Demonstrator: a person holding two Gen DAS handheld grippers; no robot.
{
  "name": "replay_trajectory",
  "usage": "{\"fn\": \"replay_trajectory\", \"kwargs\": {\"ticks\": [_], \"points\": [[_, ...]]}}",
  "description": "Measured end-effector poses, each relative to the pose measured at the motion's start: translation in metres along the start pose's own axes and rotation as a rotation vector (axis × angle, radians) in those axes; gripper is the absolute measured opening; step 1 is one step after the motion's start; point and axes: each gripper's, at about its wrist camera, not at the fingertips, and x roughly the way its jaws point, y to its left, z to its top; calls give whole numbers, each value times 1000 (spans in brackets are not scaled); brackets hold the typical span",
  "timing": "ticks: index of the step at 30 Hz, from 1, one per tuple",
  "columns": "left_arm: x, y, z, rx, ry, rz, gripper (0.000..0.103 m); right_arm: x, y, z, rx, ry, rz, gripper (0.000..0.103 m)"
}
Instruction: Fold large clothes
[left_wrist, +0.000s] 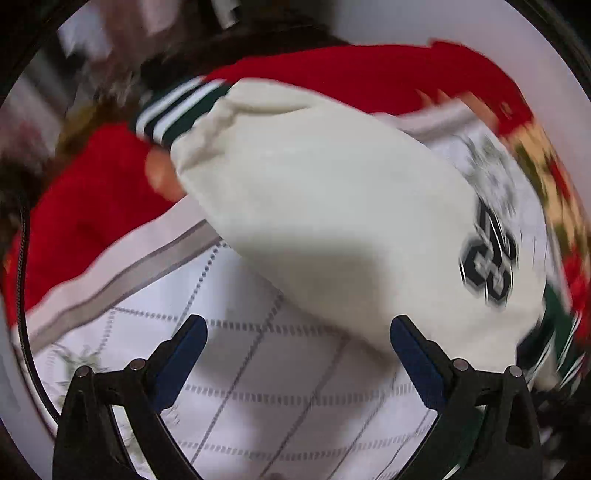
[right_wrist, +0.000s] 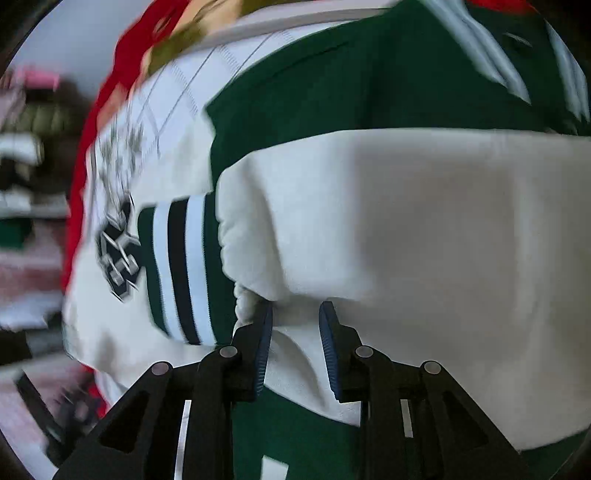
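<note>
A green varsity jacket (right_wrist: 369, 81) with cream sleeves lies on a white grid-patterned cover (left_wrist: 277, 387). In the right wrist view one cream sleeve (right_wrist: 406, 221) lies across the green body. Its striped cuff (right_wrist: 181, 266) rests beside a dark number patch (right_wrist: 118, 258). My right gripper (right_wrist: 296, 314) is shut on a gathered fold of this sleeve, close to the cuff. In the left wrist view the other cream sleeve (left_wrist: 314, 184) runs from its striped cuff (left_wrist: 173, 110) to the number patch (left_wrist: 487, 258). My left gripper (left_wrist: 297, 325) stands wide open over the cover, just short of that sleeve, holding nothing.
Red fabric (left_wrist: 92, 206) borders the cover along its far and left sides. A grey band (left_wrist: 122, 280) marks the cover's edge. Blurred room clutter (right_wrist: 29, 147) fills the left of the right wrist view. Both views are motion-blurred.
</note>
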Motion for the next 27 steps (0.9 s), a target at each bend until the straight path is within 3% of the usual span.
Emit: {"fn": "replay_trajectory", "kwargs": {"ticks": [4,5,6,8,10,12,13,14,17,20,21,23,27], "points": [[35,27,33,-166,35,-109,101,-16,-10,-7,12,-10,23,32],[41,33,40,-199,31,-123,99,-20,-17,-11,38,-7,46,39],[44,37,47,-222,14,-134,99,-26,-27,-21,63,-6,66,48],[44,40,61,-246,-30,-138,99,-36,-39,-33,78,-11,64,54],[40,43,71,-262,-86,-129,99,-43,-51,-50,85,-10,50,55],[39,46,81,-278,-139,-92,82,-46,-60,-70,102,-4,37,55],[42,49,87,-291,-144,-54,66,-48,-64,-75,108,-4,30,55],[42,51,92,-294,-170,-32,37,-49,-68,-83,118,-9,-5,55],[36,44,99,-243,-214,-13,13,-56,-72,-95,131,-46,-110,55],[15,28,101,-131,-269,16,10,-66,-72,-100,134,-84,-238,55],[5,20,100,-89,-297,27,10,-70,-70,-100,134,-102,-321,55],[-26,-8,96,51,-393,69,9,-75,-66,-99,122,-128,-435,55],[-67,-69,87,301,-505,125,9,-77,-59,-89,112,-169,-525,55]]}}
